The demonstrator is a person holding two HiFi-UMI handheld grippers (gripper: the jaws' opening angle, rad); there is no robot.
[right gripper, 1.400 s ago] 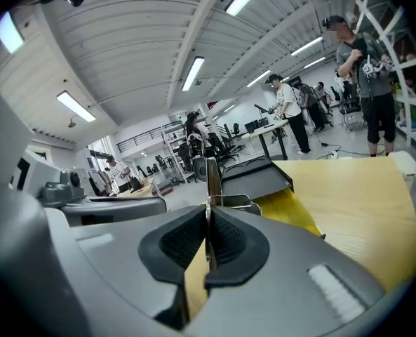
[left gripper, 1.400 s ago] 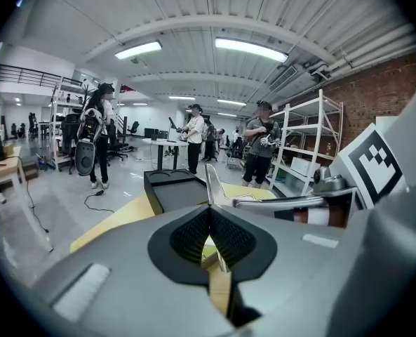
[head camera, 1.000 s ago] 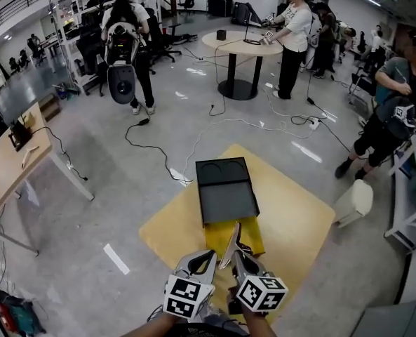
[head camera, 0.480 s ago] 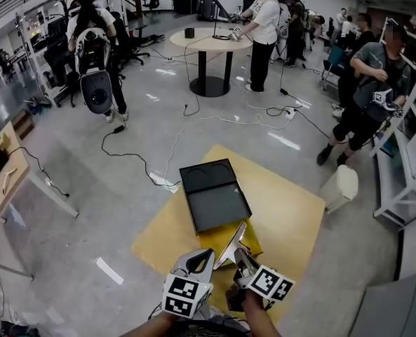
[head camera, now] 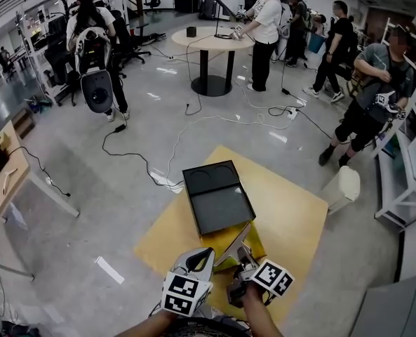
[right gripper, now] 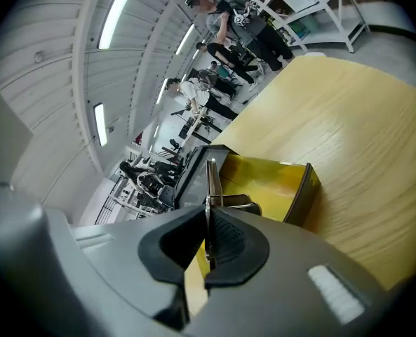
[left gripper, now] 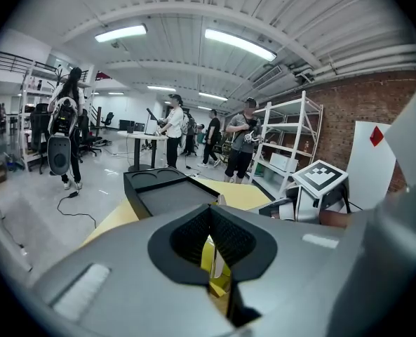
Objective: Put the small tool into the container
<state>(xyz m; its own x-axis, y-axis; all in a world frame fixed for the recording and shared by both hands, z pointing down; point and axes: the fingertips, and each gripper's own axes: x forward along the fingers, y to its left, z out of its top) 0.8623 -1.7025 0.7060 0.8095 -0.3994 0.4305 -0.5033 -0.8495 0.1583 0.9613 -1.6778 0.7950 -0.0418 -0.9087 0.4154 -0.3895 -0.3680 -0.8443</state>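
A black case [head camera: 218,199] lies open on the yellow table [head camera: 292,216], with its yellow container [head camera: 225,239] on the near side. My right gripper [head camera: 244,255] is shut on a thin flat metal tool [head camera: 234,243] that slants up over the container's near edge. In the right gripper view the tool [right gripper: 211,181] stands out from the closed pads, above the yellow container [right gripper: 278,181]. My left gripper [head camera: 200,258] hangs just left of it, jaws together with nothing in them. The left gripper view shows the black case [left gripper: 172,195] ahead and the right gripper's marker cube [left gripper: 320,177] alongside.
A white bin [head camera: 344,186] stands off the table's right corner. Cables [head camera: 158,167] trail over the floor beyond. Several people stand around a round table [head camera: 215,37] at the back. Shelving [head camera: 404,188] lines the right side and a desk [head camera: 4,181] the left.
Both grippers have closed in on the open case. The right gripper has rolled, so its marker cube tilts further right, and the tool leans more across the container.
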